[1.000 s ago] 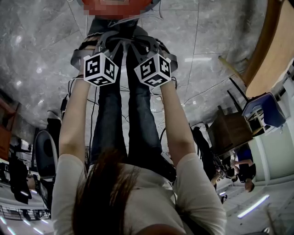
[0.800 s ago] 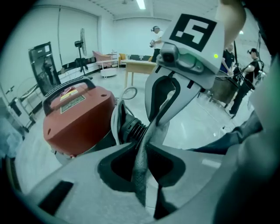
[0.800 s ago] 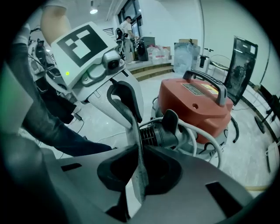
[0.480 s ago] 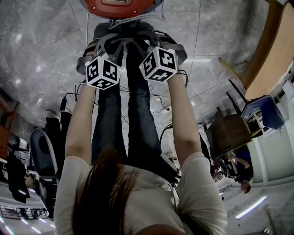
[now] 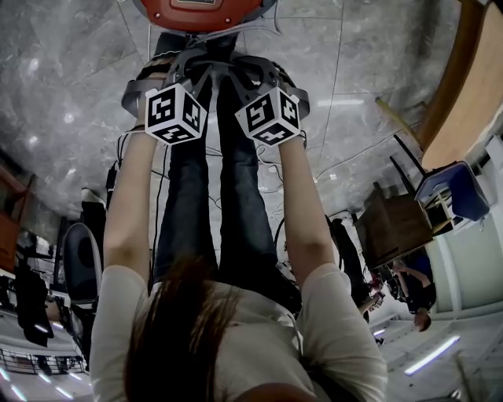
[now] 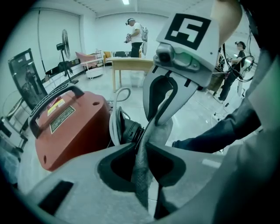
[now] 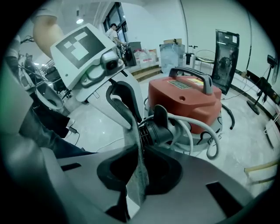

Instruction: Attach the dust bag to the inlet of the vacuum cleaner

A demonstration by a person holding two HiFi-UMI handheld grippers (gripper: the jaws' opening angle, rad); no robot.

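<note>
The person stood over the marble floor (image 5: 71,94) with both arms stretched toward the top of the head view, where the red vacuum (image 5: 196,12) sat at the frame's upper edge.

In the left gripper view, the left gripper (image 6: 142,151) had the grey fabric of the bag (image 6: 142,179) pinched between its fingers at lower centre. These fingers were easing open a little, with the cloth still caught between them. From there the fabric ran up the middle of the frame to the other gripper's fingers.

In the right gripper view, the right gripper (image 7: 139,151) was clenched on the same fabric at lower centre, and the strip rose from it to the left gripper's fingers in the upper left.

The bag hung between the two grippers at the centre of both gripper views, just beside the black ribbed inlet (image 7: 157,131). Whether it touched the inlet could not be told. A pale hose (image 7: 210,135) looped around the inlet toward the right of the frame. The vacuum's handle (image 7: 192,74) showed on top of the red body, right of centre.
</note>
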